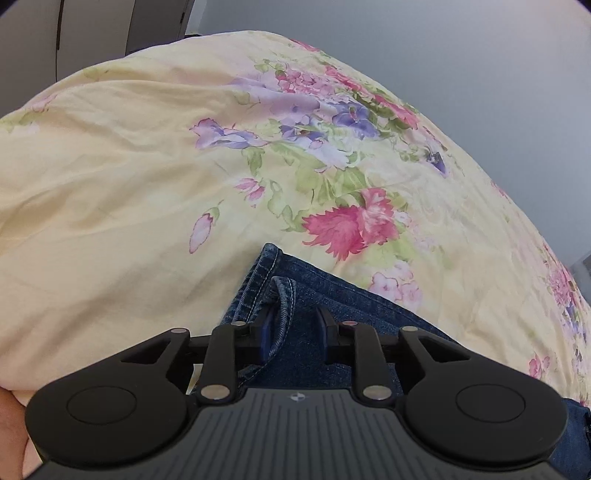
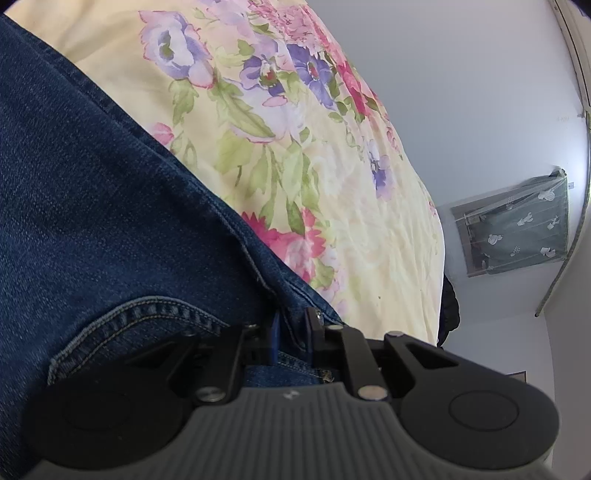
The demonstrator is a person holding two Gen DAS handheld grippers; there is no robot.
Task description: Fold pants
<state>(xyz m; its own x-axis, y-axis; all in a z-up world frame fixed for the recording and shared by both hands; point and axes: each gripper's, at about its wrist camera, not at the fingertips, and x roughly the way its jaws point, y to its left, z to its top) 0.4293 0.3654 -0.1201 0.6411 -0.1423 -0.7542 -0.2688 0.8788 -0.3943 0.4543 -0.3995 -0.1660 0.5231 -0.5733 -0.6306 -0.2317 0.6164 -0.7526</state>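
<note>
Dark blue denim pants (image 1: 332, 295) lie on a yellow floral bedspread (image 1: 129, 184). In the left wrist view my left gripper (image 1: 295, 325) stands over the pants' corner, jaws partly apart. A stitched belt loop (image 1: 286, 295) and flat denim lie between the pads, which do not visibly squeeze the cloth. In the right wrist view the pants (image 2: 92, 184) fill the left half, with a curved pocket seam (image 2: 147, 310) near the fingers. My right gripper (image 2: 293, 328) has its jaws nearly together, pinching the seamed edge of the denim.
The bedspread (image 2: 369, 240) falls away at its right edge, where a dark object (image 2: 448, 314) sits. A teal patterned cover (image 2: 517, 225) hangs by the grey wall. Wardrobe doors (image 1: 92, 29) stand beyond the bed. Part of a hand (image 1: 11, 424) shows at lower left.
</note>
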